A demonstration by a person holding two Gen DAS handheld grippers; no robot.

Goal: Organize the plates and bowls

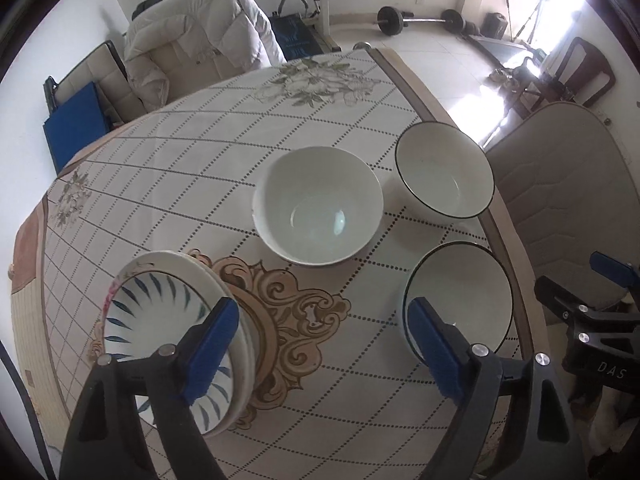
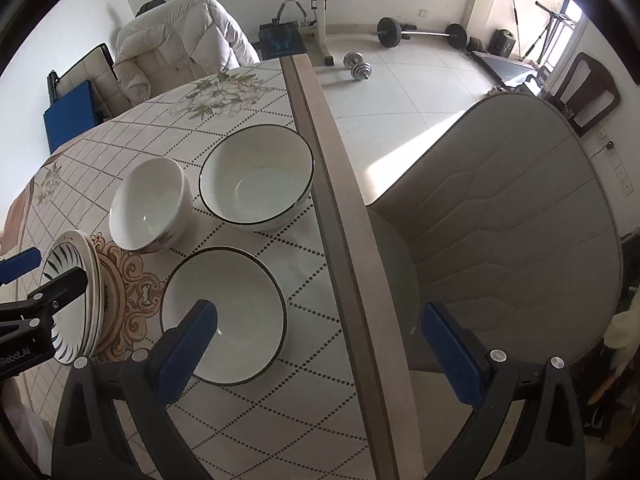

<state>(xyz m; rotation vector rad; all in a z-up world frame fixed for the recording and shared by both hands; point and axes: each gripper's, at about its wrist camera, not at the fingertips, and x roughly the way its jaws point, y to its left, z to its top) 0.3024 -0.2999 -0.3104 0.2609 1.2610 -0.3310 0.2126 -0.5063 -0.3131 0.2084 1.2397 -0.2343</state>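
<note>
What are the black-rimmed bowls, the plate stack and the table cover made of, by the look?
Black-rimmed bowls: likely glazed ceramic, glossy white with window glare.
Plate stack: probably glazed ceramic too, smooth with painted blue leaves.
Table cover: printed sheet, perhaps vinyl or oilcloth; flat with a faint sheen, unclear.

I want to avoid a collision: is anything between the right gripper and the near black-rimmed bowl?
Nothing visible. The right gripper hangs open above the near black-rimmed bowl; the other bowls stand farther away.

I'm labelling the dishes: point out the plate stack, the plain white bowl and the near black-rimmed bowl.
plate stack (image 1: 160,312): left wrist view, blue-striped top plate.
plain white bowl (image 1: 318,216): left wrist view, inner bottom.
near black-rimmed bowl (image 2: 240,304): right wrist view, inside.
</note>
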